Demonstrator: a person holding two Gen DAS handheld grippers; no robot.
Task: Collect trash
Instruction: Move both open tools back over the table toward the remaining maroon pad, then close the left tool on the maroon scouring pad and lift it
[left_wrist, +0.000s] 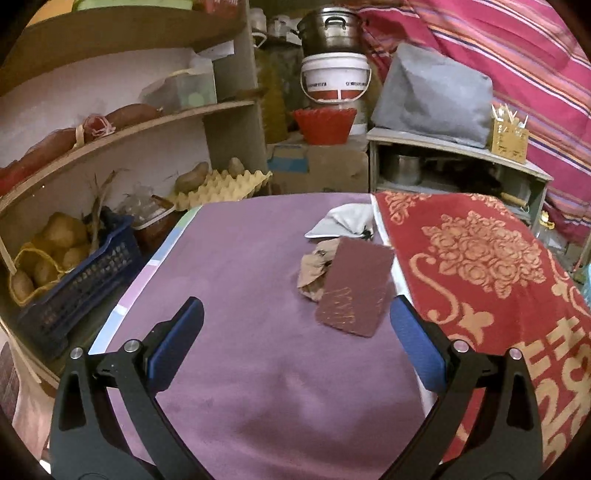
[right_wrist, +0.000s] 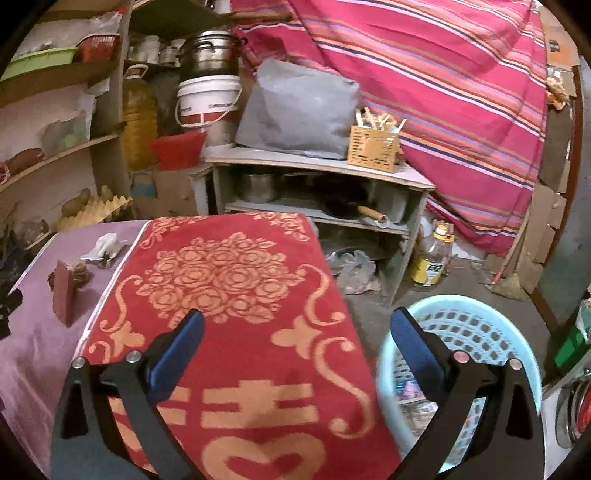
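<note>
A table takes up most of both views, its left part covered by a purple cloth (left_wrist: 240, 266) and its right part by a red towel (right_wrist: 229, 295) patterned with gold roses and characters. Behind it hangs a pink striped blanket (right_wrist: 424, 74), with wooden shelves (left_wrist: 110, 125) at the left holding potatoes, an egg tray (left_wrist: 221, 186) and a dark blue crate (left_wrist: 81, 280). A low grey cabinet (right_wrist: 314, 170) at the back carries a grey bag (right_wrist: 299, 110) and a yellow box of utensils (right_wrist: 373, 147); beside it a white bucket (left_wrist: 334, 79) sits under a metal pot (left_wrist: 328, 27). On the floor to the right of the table stands a light blue basket (right_wrist: 480, 332) with perforated walls, some scraps lying in its bottom. The left gripper (left_wrist: 295, 314) hovers over the purple cloth with its blue fingers spread wide and nothing between them. The right gripper (right_wrist: 295, 325) hangs over the red towel's edge and the basket rim, its fingers likewise wide apart and empty. The trash lies on the purple cloth near the towel's border: a dark red card (left_wrist: 354, 288) tilted up against a crumpled brown paper (left_wrist: 314, 269), and farther back, a crumpled white wrapper (left_wrist: 341, 221).
</note>
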